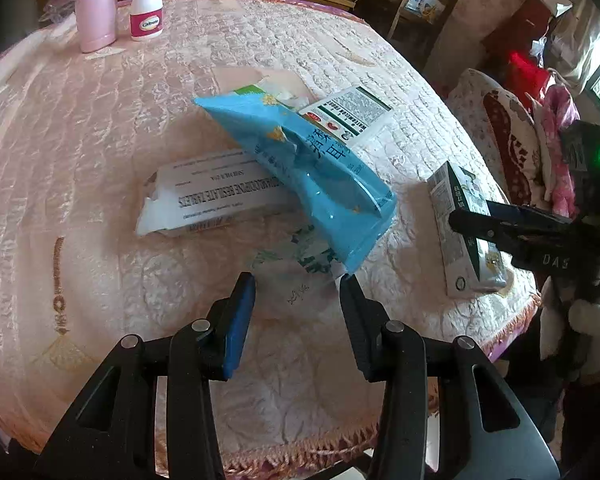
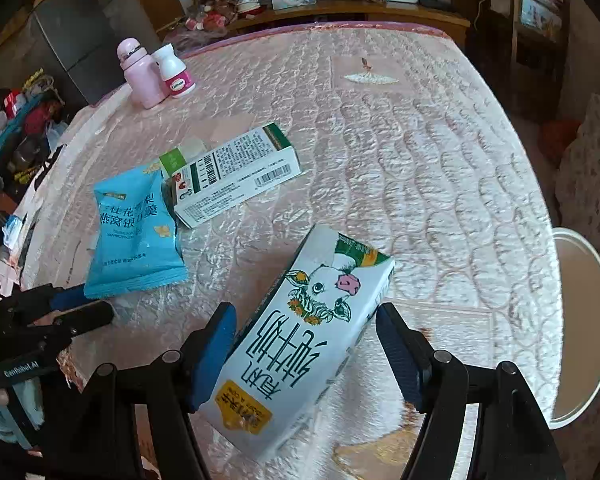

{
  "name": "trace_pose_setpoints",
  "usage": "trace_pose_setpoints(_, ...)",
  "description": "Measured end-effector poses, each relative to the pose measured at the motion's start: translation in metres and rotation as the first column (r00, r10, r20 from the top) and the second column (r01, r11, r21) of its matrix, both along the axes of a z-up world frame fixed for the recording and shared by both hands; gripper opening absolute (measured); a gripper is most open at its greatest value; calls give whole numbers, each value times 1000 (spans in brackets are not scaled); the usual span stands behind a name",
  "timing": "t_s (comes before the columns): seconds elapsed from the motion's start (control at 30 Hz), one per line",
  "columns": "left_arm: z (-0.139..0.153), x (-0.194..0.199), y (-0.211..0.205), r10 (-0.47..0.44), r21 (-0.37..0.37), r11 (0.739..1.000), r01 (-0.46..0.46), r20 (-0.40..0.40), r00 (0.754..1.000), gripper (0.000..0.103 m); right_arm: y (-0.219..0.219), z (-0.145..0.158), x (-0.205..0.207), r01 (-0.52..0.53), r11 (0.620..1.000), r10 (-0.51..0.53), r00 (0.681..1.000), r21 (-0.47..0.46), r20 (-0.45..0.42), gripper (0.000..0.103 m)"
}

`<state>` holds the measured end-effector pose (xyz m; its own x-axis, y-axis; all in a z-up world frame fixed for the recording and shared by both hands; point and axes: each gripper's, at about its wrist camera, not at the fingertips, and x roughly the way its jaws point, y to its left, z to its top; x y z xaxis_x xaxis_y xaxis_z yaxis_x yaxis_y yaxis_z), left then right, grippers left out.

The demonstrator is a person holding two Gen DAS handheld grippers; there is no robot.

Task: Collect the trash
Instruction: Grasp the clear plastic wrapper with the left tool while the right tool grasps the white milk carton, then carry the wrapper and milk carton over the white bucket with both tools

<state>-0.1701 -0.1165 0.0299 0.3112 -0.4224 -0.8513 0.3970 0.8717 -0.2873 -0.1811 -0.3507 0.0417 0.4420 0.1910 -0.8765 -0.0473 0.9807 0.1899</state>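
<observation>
On the pink quilted tablecloth [image 1: 100, 140] lie a blue snack bag [image 1: 312, 176], a torn white tablet box [image 1: 216, 200], a green-and-white box [image 1: 348, 112] and a crumpled clear wrapper [image 1: 300, 256]. My left gripper [image 1: 296, 282] is open just above the wrapper, its right fingertip close to the blue bag's corner. A white milk carton [image 2: 300, 340] with a cow drawing lies near the table's edge. My right gripper [image 2: 305, 308] straddles the carton, jaws apart, with a thin gap at the right pad. In the left wrist view the carton [image 1: 466, 232] shows with the right gripper [image 1: 476, 216] across it.
A pink flask [image 1: 96, 12] and a white supplement bottle [image 1: 146, 8] stand at the far left corner. A cushioned chair [image 1: 508, 132] sits past the table's right side, and a round white stool [image 2: 580, 320] beside the near edge. Fringe lines the table's rim.
</observation>
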Motion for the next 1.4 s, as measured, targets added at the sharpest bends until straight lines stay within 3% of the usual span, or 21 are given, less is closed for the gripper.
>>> trace_pose_setpoints(0.07,-4,0,-4,-11,-9,1000,11,-21,1000,41,4,-5,1,-9,1000,9,1000,0,-6,70)
trace_pose_setpoints(0.13,-5,-4,-9,-24,-16,1000,23,-12,1000,30,6,-5,-2,-18,1000,18,1000,-6,11,70)
trace_pose_setpoints(0.33,-1,-19,-33,-81,-57,995,80,-16,997,15,-8,-1,-18,-29,999,31,998,-36,49,65)
trace_pose_setpoints(0.6,26,-32,-67,-167,-172,972,162,-13,986,12,-49,11,-43,32,999,-31,996,-11,78,63)
trace_pose_setpoints(0.77,50,-24,-83,-170,-261,951,163,-5,985,12,-70,19,-52,80,997,-81,992,15,99,62)
trace_pose_setpoints(0.97,68,-16,-95,-154,-265,951,158,36,987,12,-82,19,-58,95,995,-97,990,26,103,62)
trace_pose_setpoints(1.4,76,-17,-112,-121,-148,979,141,134,984,12,-82,-4,-51,117,989,-123,990,84,62,62)
